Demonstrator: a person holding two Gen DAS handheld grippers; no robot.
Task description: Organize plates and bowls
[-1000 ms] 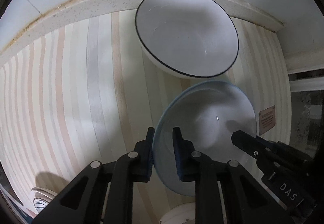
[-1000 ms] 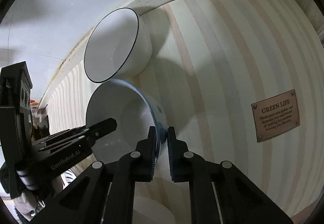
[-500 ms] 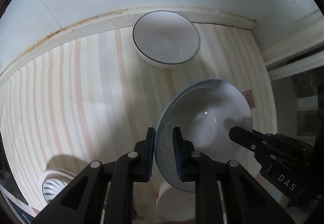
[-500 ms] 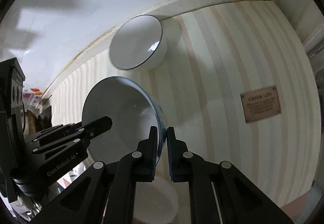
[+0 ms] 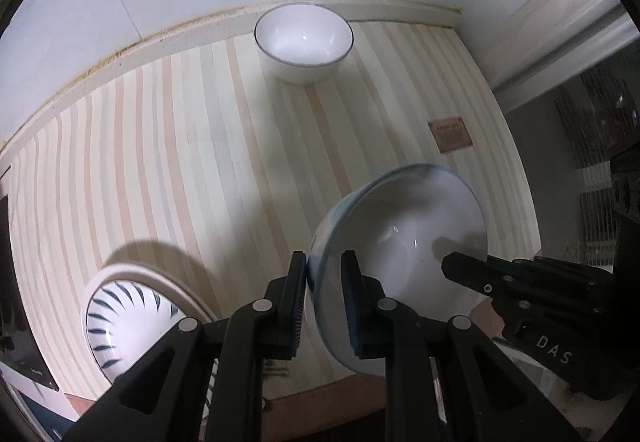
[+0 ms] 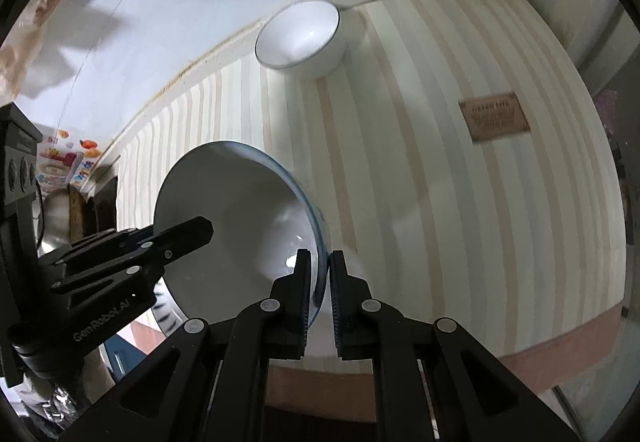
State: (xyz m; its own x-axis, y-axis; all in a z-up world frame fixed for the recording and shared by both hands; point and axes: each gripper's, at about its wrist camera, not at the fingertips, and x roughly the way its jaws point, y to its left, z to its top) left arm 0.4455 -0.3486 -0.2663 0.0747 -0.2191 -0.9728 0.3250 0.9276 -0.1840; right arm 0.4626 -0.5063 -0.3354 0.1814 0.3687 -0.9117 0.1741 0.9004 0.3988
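Note:
A wide blue-rimmed white bowl is held in the air between both grippers. My left gripper is shut on its left rim. My right gripper is shut on its right rim; the bowl shows in the right wrist view too. A white bowl with a thin dark rim stands on the striped mat by the back wall, also in the right wrist view. A plate with blue dashes lies at the near left.
The striped mat covers the counter and carries a brown label. A white wall runs along the back. The mat's front edge is close below. Colourful packets stand at the far left.
Both grippers have pulled back and up from the mat with the blue-rimmed bowl, so the dark-rimmed bowl looks smaller and farther. The dashed plate has come into view at the left.

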